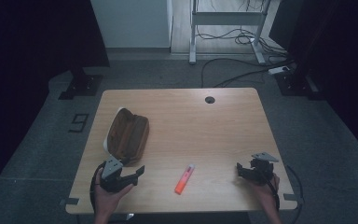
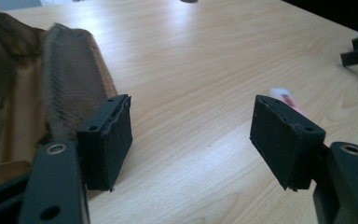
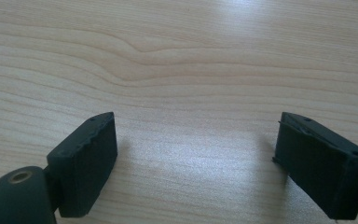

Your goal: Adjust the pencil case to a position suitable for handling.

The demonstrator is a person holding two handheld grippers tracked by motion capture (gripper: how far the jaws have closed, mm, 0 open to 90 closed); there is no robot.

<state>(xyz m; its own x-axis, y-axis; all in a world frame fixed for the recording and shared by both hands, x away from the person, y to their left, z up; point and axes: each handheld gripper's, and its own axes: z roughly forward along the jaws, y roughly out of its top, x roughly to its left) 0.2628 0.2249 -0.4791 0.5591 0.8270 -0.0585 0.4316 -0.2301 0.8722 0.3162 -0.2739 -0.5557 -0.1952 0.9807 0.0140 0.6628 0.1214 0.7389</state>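
At the bottom left of the high view I hold my left gripper (image 1: 139, 171), its jaws spread wide with only bare wood between them. In the left gripper view the two pads (image 2: 114, 140) stand far apart over the table (image 2: 205, 70). No earlier look is at hand, so I say only that this tool is released and grasps nothing.

At the lower right of the high view my right gripper (image 1: 241, 170) sits near the table's front edge, its jaws parted too; the right gripper view shows plain wood grain between its pads (image 3: 91, 161).

Between my two tools, low in the centre of the high view, the orange marker (image 1: 184, 179) lies flat on the table, slanted, its pale end toward the top of the frame. It touches neither gripper.

Farther up on the left, just past my left gripper, lies the brown pouch (image 1: 128, 135), open, with its mesh lining (image 2: 70, 79) showing at the left of the left gripper view.

At the top centre of the tabletop is a dark cable hole (image 1: 209, 99).
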